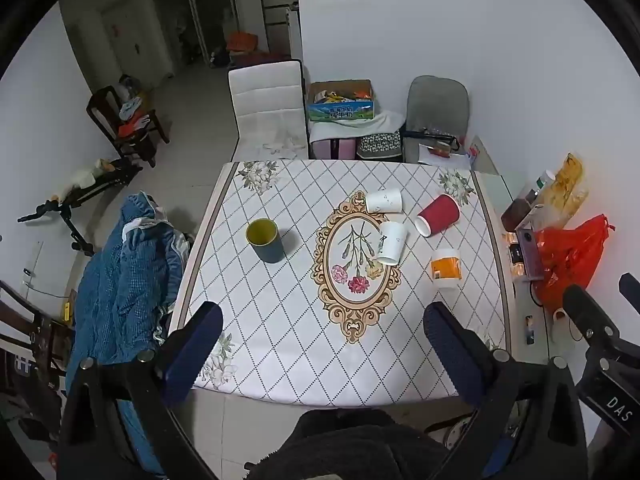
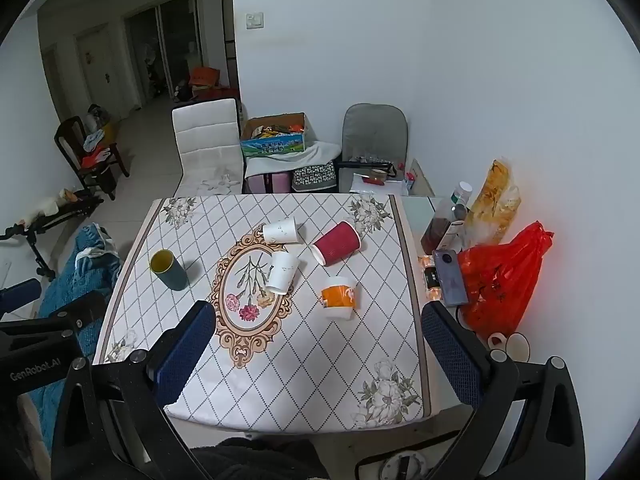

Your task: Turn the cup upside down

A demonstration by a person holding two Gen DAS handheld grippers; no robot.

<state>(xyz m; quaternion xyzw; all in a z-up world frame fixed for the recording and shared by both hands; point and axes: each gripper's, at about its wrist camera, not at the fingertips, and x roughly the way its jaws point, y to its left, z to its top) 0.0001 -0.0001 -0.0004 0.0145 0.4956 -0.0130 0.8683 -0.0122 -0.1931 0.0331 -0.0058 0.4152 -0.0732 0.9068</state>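
Observation:
A dark teal cup with a yellow inside point(image 1: 266, 240) stands upright, mouth up, on the left of the patterned table point(image 1: 280, 340); it also shows in the right wrist view point(image 2: 168, 269). Two white paper cups point(image 1: 384, 201) point(image 1: 391, 243) and a red ribbed cup point(image 1: 437, 215) lie on their sides right of centre. An orange and white cup point(image 1: 445, 268) stands mouth down. My left gripper point(image 1: 320, 356) is open and empty above the table's near edge. My right gripper point(image 2: 318, 356) is open and empty, also near that edge.
A red plastic bag point(image 2: 500, 280), a phone point(image 2: 450, 278), bottles and a snack bag point(image 2: 494, 200) crowd the table's right side. A blue quilt point(image 1: 128, 280) lies left of the table. A white chair point(image 1: 268, 108) and a grey chair point(image 1: 436, 116) stand behind it.

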